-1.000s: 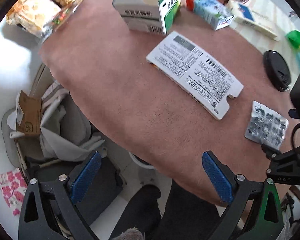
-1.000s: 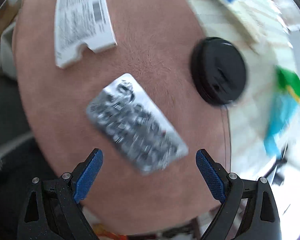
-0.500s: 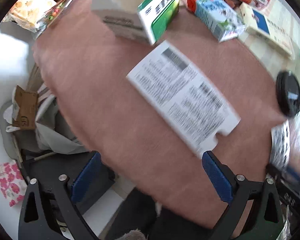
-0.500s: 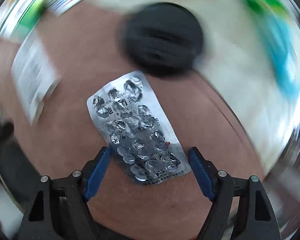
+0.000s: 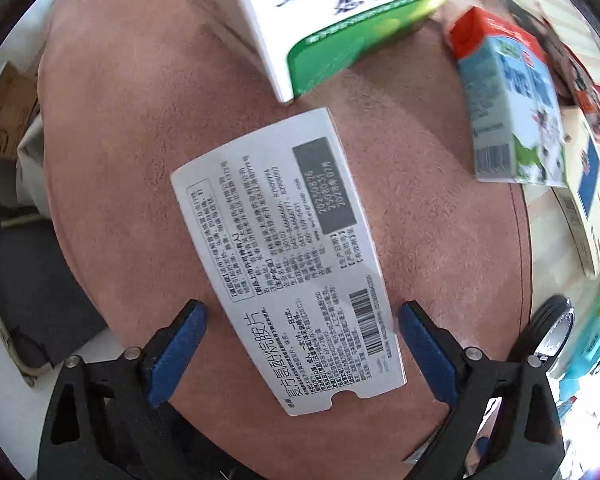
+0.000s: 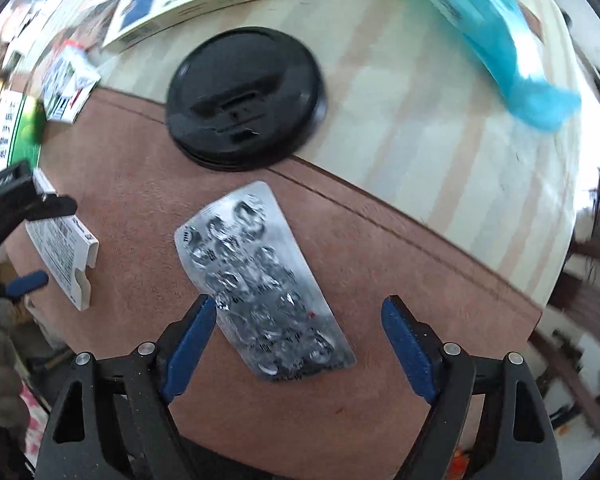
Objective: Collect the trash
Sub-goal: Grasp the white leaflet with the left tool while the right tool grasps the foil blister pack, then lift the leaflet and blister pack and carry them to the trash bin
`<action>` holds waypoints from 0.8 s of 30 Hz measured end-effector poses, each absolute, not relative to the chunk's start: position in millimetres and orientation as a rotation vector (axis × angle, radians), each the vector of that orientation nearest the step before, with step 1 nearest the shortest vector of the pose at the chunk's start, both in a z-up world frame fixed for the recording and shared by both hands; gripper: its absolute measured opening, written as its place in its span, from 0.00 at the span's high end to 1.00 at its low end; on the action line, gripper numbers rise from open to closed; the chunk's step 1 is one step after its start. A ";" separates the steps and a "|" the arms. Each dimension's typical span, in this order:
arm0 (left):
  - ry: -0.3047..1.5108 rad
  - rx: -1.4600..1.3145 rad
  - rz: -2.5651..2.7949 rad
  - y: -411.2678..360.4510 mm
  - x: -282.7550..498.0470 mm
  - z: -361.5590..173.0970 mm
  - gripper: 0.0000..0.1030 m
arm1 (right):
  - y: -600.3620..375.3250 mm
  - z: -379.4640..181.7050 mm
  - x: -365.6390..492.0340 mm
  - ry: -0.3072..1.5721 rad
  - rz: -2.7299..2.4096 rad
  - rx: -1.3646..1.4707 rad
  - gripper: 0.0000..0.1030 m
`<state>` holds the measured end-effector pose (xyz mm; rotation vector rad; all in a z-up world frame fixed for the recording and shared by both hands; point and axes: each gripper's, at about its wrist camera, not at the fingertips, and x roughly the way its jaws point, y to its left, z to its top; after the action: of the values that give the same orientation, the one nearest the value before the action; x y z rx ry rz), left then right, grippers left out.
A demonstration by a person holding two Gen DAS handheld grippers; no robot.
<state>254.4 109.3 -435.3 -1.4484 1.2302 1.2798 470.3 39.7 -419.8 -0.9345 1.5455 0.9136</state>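
Straddling two flat pieces of trash at once, you have both tools pointing down at the pink mat point(image 5: 132, 168), so treat each pickup as an edge grab, not a pinch from above. Your left gripper point(image 5: 302, 344) has its jaws apart and closing, with the flattened white medicine box point(image 5: 284, 256) lying between them; the right pad sits just beside the barcode edge, the left pad a little off the other long side, neither visibly pressing. Centre the box before the pads meet, or it will likely swivel on the mat. Your right gripper point(image 6: 296, 344) has its jaws apart and opening over the empty silver blister pack point(image 6: 260, 280), which lies on the mat just below the black cup lid point(image 6: 246, 98). Its left pad looks to touch the pack's edge while the right pad stands clear, so shift right to even the gap. The foil is thin and probably slippery: come low enough that the pads catch its long edges, then close gently so it bows upward instead of skating away. Keep clear of the green-and-white carton point(image 5: 340, 20) and the milk carton point(image 5: 508, 104) near the left tool.
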 end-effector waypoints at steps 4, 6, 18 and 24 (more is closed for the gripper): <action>1.393 -1.106 1.111 89.7 289.9 -427.4 0.19 | 45.8 -419.8 450.5 1.522 0.942 -1.007 0.16; 1.486 -0.885 1.018 65.9 304.7 -424.4 0.19 | 50.8 -418.0 444.5 1.499 0.956 -1.036 0.16; 1.475 -0.972 0.923 52.6 283.8 -433.0 0.16 | 49.7 -409.0 422.4 1.480 0.916 -0.984 0.29; 1.447 -1.018 0.929 51.1 260.6 -437.8 0.19 | 55.4 -407.4 422.9 1.523 0.881 -0.958 0.27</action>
<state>260.6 51.1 -437.8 -1.0179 1.4468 0.9291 422.9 55.4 -407.4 -0.9578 1.5226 0.8812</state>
